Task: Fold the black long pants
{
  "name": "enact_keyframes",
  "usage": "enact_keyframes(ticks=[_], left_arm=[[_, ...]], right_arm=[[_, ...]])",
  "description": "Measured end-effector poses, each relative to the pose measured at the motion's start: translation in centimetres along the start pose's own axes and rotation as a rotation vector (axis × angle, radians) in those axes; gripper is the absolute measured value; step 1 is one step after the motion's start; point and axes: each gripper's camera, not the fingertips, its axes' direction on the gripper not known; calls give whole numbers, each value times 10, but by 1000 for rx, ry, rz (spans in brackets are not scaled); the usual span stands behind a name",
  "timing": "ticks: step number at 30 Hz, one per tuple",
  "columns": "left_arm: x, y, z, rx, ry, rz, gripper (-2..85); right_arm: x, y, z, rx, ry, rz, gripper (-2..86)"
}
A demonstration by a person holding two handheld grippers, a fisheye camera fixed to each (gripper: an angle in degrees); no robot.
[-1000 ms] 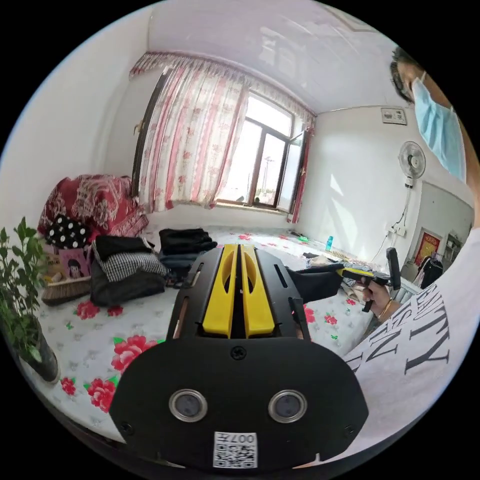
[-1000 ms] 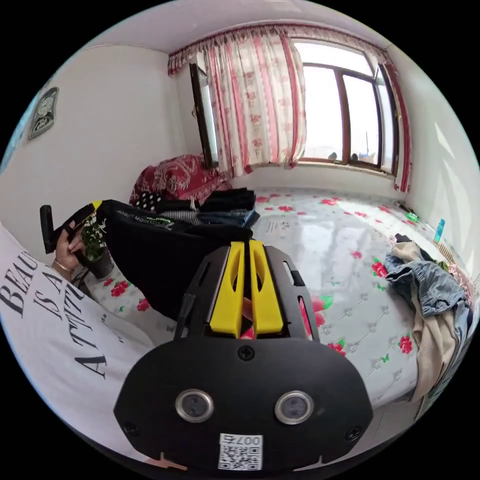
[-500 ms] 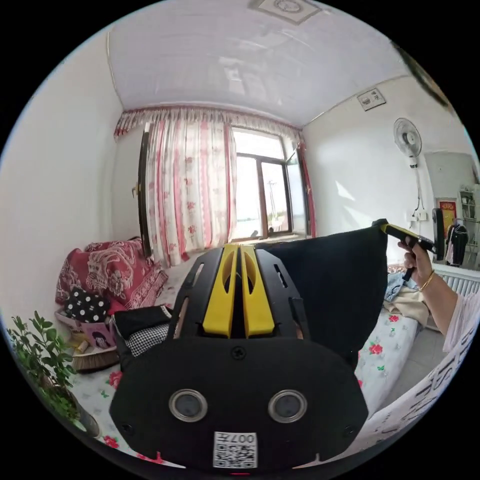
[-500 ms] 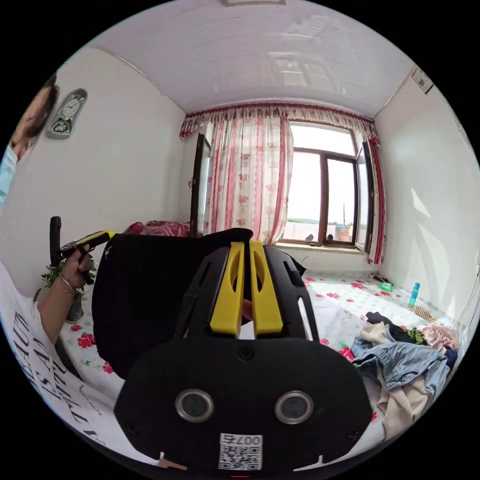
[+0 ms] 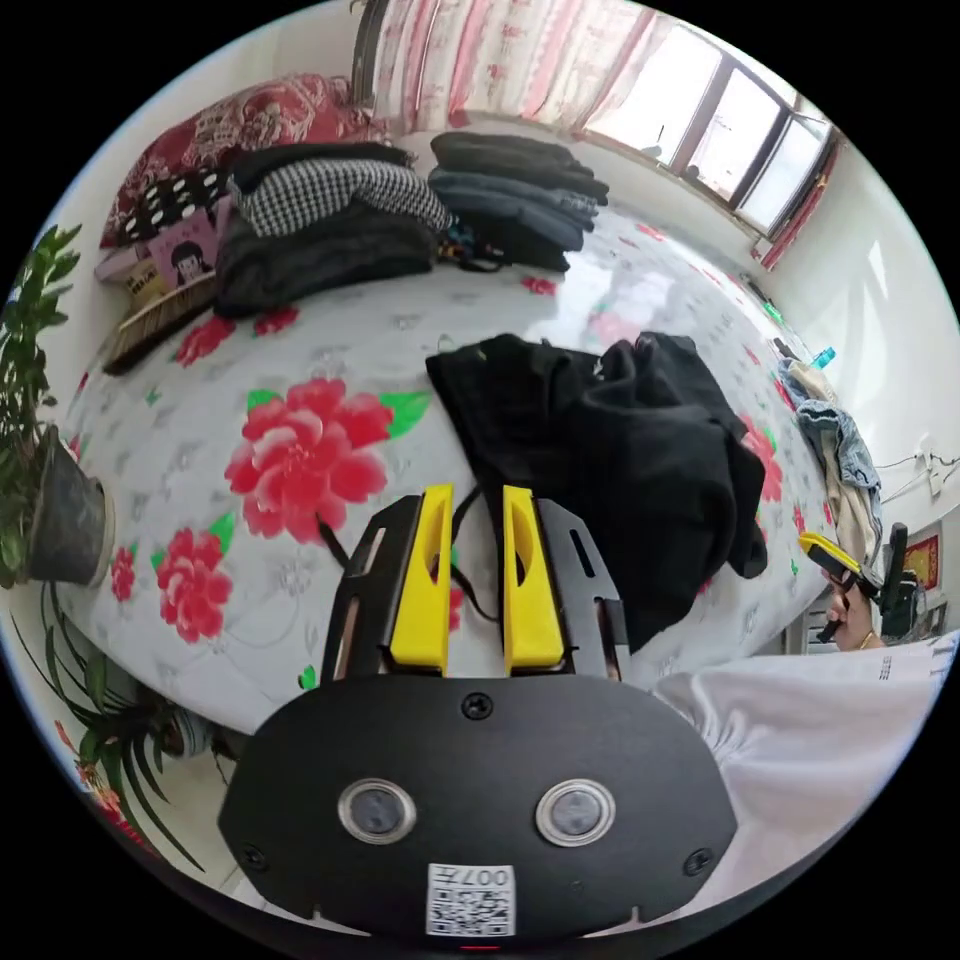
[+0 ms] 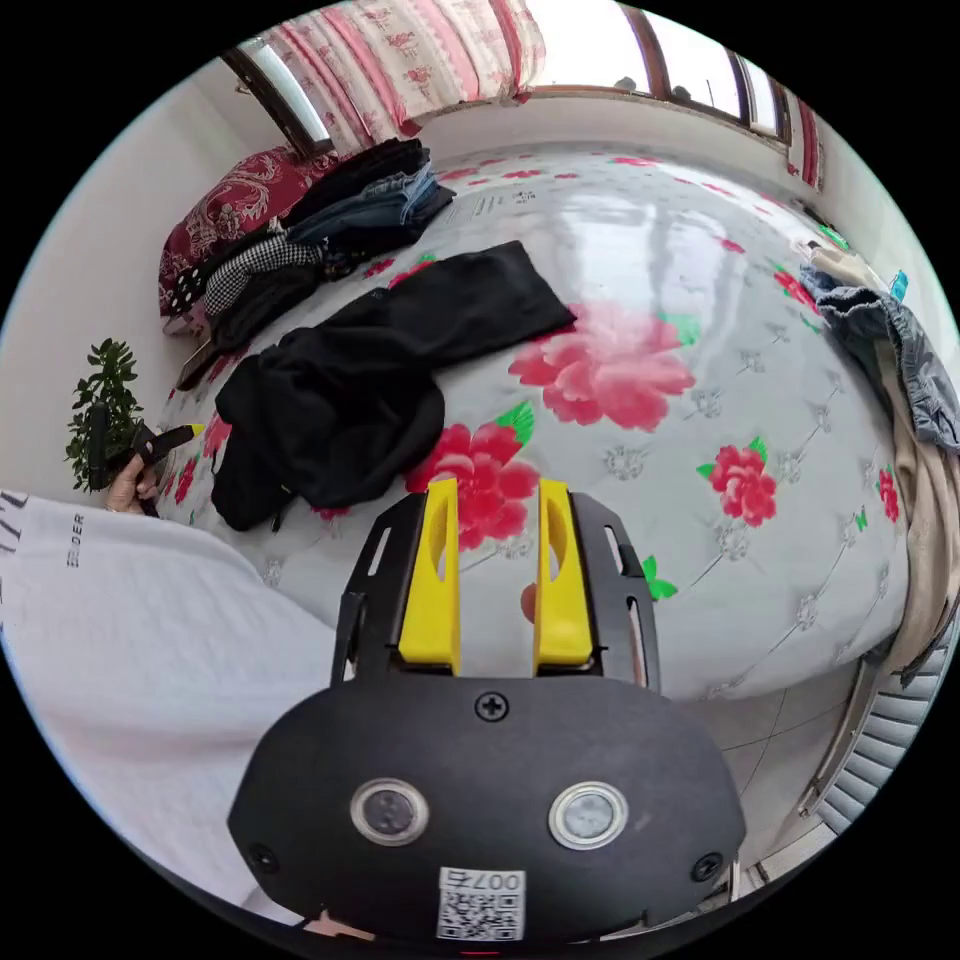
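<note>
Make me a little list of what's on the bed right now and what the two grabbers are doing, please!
pants: black pants lie crumpled on the bed, one leg stretched flat
bed cover: flowered sheet, red roses
left gripper: open, above the pants' drawstring, holding nothing
right gripper: open, holding nothing
folded stacks: dark clothes near the window
loose pile: jeans and beige cloth at the bed's edge
plant: potted, beside the bed

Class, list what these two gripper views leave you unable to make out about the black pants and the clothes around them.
- Black pants: bunched, so legs and waistband are buried in their own folds, in both views.
- Folded stacks: small and far in the right gripper view; single garments blur together.
- Unfolded pile: cut off by the picture's edge in the right gripper view.
</note>
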Motion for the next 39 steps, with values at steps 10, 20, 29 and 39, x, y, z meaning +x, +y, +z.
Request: enact_keyframes(ticks=[10, 20, 29, 39], left_arm=[[53, -27, 79, -143, -87, 141, 106], [28, -18, 65, -107, -197, 211, 17], [26, -32, 52, -87, -148, 237, -3], [-33, 1, 13, -17, -21, 69, 22]], right_arm=[[-52, -59, 69, -113, -132, -88, 61], [-42, -57, -77, 139, -220, -55, -3], [-44, -114, -175, 278, -60, 4, 16], [44, -62, -66, 157, 100, 262, 64]])
